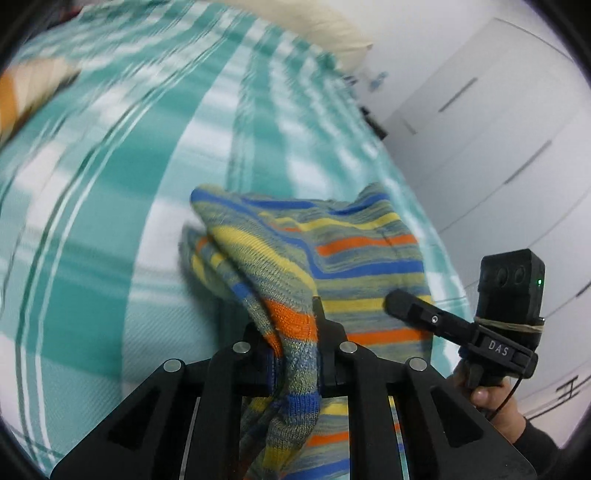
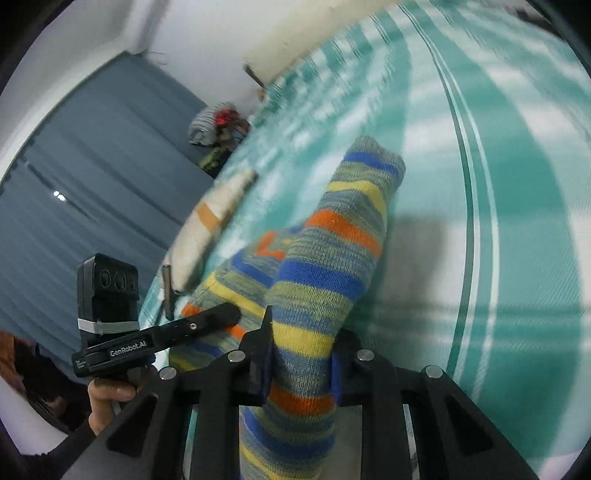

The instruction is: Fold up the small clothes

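Knitwear is bunched right up in both sets of jaws. The left gripper [image 1: 295, 354] pinches a thick fold of the striped knit garment [image 1: 332, 254], pads squeezed onto the wool, and the right gripper [image 2: 299, 365] clamps another bunch of the same striped piece [image 2: 332, 251], looks like a sleeve or an edge. Holding two spots at once makes sense for a fold: each tool owns a corner, so the cloth can be carried over itself without slumping.

The garment hangs partly lifted off the teal checked bedspread [image 1: 110, 184], the rest draping back down toward it, so the fold seems to be mid-swing, not laid flat. Each wrist view catches the other tool beside the knit, with a hand [image 2: 110, 398] wrapped round its handle.

Further out, a cream cloth with an orange band [image 2: 218, 214] lies on the spread, maybe one already done, can't say. Beyond that sit a cream pillow [image 1: 332, 29], white wardrobe doors [image 1: 498, 129] and a blue curtain [image 2: 92, 166].
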Demonstrator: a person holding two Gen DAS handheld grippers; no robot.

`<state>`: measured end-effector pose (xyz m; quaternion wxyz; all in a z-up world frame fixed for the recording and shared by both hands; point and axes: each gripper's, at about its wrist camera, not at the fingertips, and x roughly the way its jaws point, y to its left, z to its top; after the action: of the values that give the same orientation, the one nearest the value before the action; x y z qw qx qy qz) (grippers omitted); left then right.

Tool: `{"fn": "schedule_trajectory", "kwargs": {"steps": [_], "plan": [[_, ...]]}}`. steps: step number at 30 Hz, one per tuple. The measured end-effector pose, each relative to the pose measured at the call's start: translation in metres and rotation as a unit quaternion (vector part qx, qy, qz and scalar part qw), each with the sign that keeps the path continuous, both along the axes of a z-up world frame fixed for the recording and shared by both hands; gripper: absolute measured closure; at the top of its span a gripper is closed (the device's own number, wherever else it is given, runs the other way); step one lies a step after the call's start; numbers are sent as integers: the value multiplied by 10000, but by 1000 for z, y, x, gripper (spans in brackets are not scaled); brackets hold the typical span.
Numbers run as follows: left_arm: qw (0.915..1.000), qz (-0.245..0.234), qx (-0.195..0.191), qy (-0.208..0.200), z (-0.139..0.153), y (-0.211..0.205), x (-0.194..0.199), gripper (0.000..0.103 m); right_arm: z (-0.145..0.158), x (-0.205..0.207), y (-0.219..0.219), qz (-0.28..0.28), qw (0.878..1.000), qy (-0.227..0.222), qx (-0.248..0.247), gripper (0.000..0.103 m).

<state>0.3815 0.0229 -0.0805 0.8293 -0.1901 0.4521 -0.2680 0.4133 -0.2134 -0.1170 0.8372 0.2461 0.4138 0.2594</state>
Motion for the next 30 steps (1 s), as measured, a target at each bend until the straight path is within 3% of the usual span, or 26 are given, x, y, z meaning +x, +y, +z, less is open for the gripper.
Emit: {"fn": "schedule_trajectory", "kwargs": {"steps": [3,6,8,10,12,14,16,17,19,20,22,23,30], "plan": [[9996,-96,-37,-264,24,-14,3,90,27,0,-15,-6,9995,-302,-53,80],[9997,-130,116,-198,16,-29,10,84,34,6,-35,-111,9989,-366,-287,79],[9977,0,676,105,-15,-43,17,53,21,15,-46,-177,9988,-126,-439,77],[9903,229,1310,402,-44,-43,17,50,-3,19,-61,-416,9944,226,-942,67],[9841,459,1633,525,-56,-32,5,49,-30,17,-82,-809,9832,797,-1430,65],[9805,622,1832,350,-46,-24,-9,34,-34,2,-97,-1093,9745,884,-1748,64],[9707,807,2263,-73,-25,-22,-31,18,-25,-18,-104,-1267,9682,837,-1986,41],[9648,884,2455,-315,-13,-23,-41,10,-18,-26,-102,-1337,9653,799,-2098,36],[9525,1017,2774,-737,8,-28,-56,3,-1,-46,-93,-1326,9649,622,-2180,33],[9461,1095,2917,-882,17,-33,-61,3,9,-56,-86,-1304,9645,566,-2225,32],[9303,1296,3282,-1003,32,-42,-73,2,23,-75,-65,-1336,9606,508,-2385,15],[9252,1355,3403,-994,36,-45,-77,2,26,-83,-56,-1348,9584,496,-2466,12],[9198,1355,3625,-647,49,-53,-120,2,47,-132,-23,-1281,9481,340,-2892,11]]}}
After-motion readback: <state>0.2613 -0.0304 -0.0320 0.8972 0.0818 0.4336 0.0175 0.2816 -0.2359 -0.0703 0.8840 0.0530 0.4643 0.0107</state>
